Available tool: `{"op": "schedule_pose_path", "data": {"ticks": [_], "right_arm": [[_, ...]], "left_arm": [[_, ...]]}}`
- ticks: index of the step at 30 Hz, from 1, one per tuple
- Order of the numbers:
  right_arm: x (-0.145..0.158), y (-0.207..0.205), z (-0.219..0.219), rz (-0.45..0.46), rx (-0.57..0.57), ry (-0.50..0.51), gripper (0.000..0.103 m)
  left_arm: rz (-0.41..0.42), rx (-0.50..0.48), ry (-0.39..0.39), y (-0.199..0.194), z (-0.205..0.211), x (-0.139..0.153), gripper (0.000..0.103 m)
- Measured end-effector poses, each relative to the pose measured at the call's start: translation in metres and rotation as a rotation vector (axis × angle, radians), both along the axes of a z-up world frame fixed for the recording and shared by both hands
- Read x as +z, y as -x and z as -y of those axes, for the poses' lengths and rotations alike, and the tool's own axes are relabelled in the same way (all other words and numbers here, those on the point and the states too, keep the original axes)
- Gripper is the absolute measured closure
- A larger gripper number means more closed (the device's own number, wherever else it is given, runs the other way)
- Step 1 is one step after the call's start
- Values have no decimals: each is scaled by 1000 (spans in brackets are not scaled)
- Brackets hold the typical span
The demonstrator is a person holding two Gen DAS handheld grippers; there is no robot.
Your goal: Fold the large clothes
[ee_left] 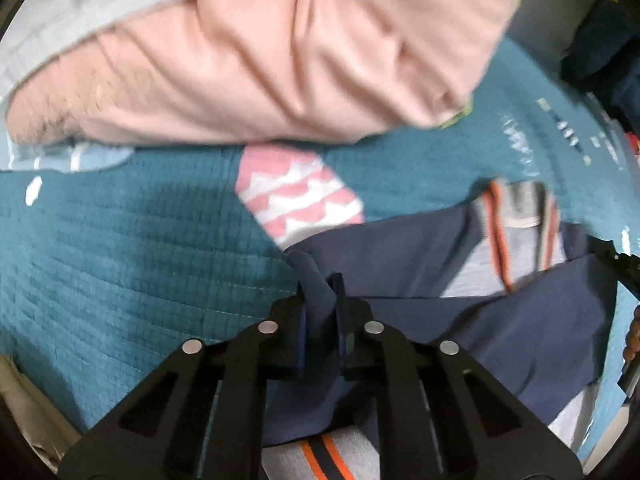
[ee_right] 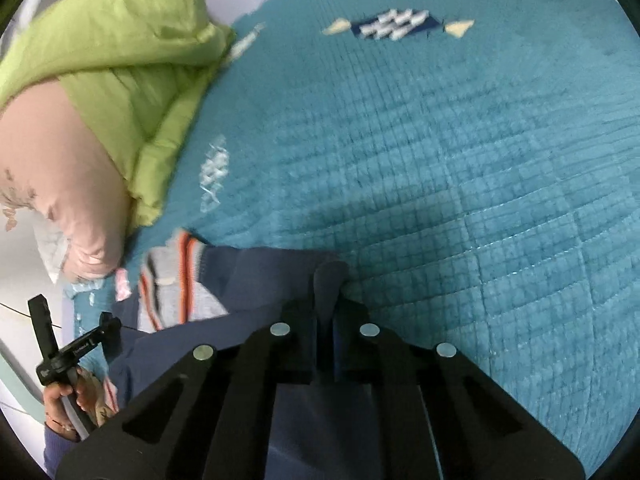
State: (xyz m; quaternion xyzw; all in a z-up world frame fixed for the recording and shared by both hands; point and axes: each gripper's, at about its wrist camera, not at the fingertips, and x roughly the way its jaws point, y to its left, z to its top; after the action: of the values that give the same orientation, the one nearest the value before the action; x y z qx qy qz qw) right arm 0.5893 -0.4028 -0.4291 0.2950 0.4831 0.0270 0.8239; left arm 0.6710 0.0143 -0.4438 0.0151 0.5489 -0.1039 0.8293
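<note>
I see a navy garment with a grey lining and orange stripes, and it lies on the bed, on a teal quilted bedspread. My left gripper has its fingers pressed together on a fold of the navy cloth; the cloth bunches up between them and comes out above the tips. My right gripper is in the same condition: its fingers pinch another edge of the navy garment, and a small flap of cloth stands up between the tips. In the right wrist view the striped grey part of the garment lies to the left of my fingers, and the bedspread stretches bare to the right and far side.

Behind the garment, in the left wrist view, a pink pillow rests on the bedspread. In the right wrist view a lime green blanket lies just beside the pink pillow, touching it. At the lower left of that view I see a hand which holds the handle of the other gripper. Both pictures are a little blurred
</note>
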Motion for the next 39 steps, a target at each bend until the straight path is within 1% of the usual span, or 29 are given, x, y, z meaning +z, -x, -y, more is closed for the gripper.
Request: {"op": "schedule_pose_path", "data": {"ticks": [4,6,7,9,10,13,15,16,17,19,21,23,24,26,27,28,29,30,31,32,33,34,36,37,38,39], "right_arm": [[24,23,3,61,-20,-32,99],[39,37,1,90,-14,-44,99],[47,46,-1,101,-12,-43,99],[61,62,-3,127,-5,-56,99],[68,72,-5,137,-1,-64,99],[89,100,-11,165,11,-67,99],[102,125,-16,180,25,-57,99],[108,137,-17,192,31,-60,99],[115,153,-20,204,46,-60,99],[125,185,-29,218,75,-20,99],[130,214,-32,222,96,-16,99],[128,248,-35,213,106,-17,99],[124,269,-37,191,114,-15,99],[111,304,-42,147,128,23,98],[103,317,-44,124,127,35,98],[89,332,-46,77,122,31,98],[75,339,-49,39,120,24,98],[55,353,-51,-17,113,32,98],[43,360,-53,-51,107,35,97],[32,365,-53,-87,104,23,94],[18,375,-51,-134,86,13,94],[13,379,-51,-139,72,12,93],[13,385,-49,-141,44,-3,92],[16,387,-50,-135,32,-11,87],[21,388,-50,-133,28,-5,81],[29,389,-50,-135,20,33,77]], "left_arm": [[59,-15,64,19,-5,26,94],[89,-22,110,36,-11,47,94],[100,-29,123,44,-9,54,94],[142,-47,143,64,-19,77,95],[149,-58,155,75,-24,84,95],[179,-72,181,105,-21,95,95],[203,-77,185,136,-28,105,95],[208,-70,199,146,-33,107,95],[213,-49,225,165,-41,110,95],[217,-39,228,197,-57,117,95],[218,-36,230,227,-67,119,95],[206,-22,220,263,-78,119,95],[195,-16,218,278,-83,117,95],[167,-19,204,309,-90,109,95],[133,-13,195,326,-92,98,95],[97,-23,167,340,-90,86,95],[78,-25,149,350,-89,77,95],[50,-22,147,363,-90,66,95],[15,-17,151,370,-90,55,94],[-15,-11,139,377,-90,44,92],[-39,-9,122,383,-89,35,91],[-59,-7,113,386,-88,27,91],[-64,-3,101,396,-89,23,91],[-64,0,109,399,-91,25,85],[-58,8,114,402,-94,29,77],[-50,19,120,404,-97,34,74]]}}
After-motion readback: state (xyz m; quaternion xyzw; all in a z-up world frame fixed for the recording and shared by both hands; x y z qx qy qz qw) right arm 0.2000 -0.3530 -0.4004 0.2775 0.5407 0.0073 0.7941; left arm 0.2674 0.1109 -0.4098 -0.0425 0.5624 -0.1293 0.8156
